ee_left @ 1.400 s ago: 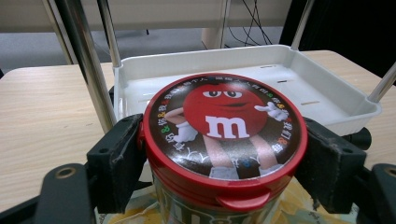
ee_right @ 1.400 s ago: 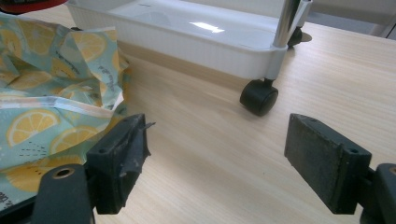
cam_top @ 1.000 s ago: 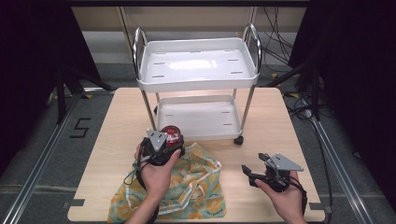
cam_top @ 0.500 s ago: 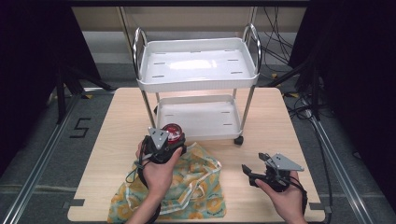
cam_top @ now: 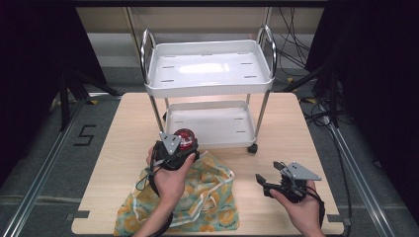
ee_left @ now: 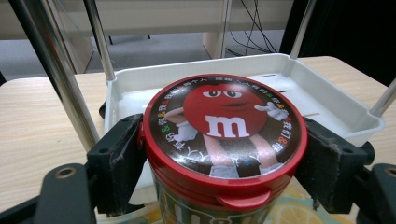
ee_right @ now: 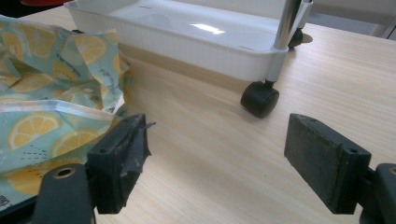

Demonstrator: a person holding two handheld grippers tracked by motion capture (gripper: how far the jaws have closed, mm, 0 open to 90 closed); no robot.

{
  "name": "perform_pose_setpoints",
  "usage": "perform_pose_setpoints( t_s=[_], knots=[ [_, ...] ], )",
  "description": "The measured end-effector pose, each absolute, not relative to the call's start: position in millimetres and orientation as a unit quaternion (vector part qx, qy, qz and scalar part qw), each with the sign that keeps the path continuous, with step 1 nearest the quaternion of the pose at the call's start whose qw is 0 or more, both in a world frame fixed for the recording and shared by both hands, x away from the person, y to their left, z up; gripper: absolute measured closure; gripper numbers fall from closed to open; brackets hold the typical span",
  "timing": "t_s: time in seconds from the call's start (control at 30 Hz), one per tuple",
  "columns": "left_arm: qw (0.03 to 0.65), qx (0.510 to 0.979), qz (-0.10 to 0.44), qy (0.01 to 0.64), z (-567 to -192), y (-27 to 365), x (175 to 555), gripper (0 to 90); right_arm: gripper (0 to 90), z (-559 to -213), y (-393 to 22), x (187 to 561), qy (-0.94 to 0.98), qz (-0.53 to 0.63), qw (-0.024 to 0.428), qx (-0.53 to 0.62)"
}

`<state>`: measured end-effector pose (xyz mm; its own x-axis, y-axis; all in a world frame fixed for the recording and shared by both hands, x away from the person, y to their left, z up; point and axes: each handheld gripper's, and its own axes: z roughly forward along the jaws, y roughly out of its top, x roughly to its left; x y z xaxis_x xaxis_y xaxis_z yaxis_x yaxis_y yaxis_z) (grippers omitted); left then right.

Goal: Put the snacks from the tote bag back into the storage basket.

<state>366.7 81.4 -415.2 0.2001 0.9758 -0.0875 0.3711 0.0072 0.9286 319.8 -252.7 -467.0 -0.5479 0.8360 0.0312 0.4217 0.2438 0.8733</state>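
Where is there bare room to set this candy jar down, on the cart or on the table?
Both white trays of the cart are bare: the top tray and the lower tray, just ahead of the jar in the left gripper. The table is bare left of the cart, and right of the caster. The lemon-print bag crowds the near middle.

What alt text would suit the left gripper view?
The left gripper is shut on a candy jar with a red lid, one black jaw at each side. Behind it lies the white lower tray of a cart on a wooden table.
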Motion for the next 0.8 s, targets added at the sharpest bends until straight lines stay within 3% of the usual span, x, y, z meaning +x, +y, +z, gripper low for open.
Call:
perform_pose_setpoints(
  t_s=[0.8],
  knots=[
    [0.455, 0.624, 0.335, 0.539, -413.5, 80.9, 374.3, 22.5, 22.6, -466.1, -255.5, 322.1, 0.758, 0.456, 0.238, 0.401]
  ],
)
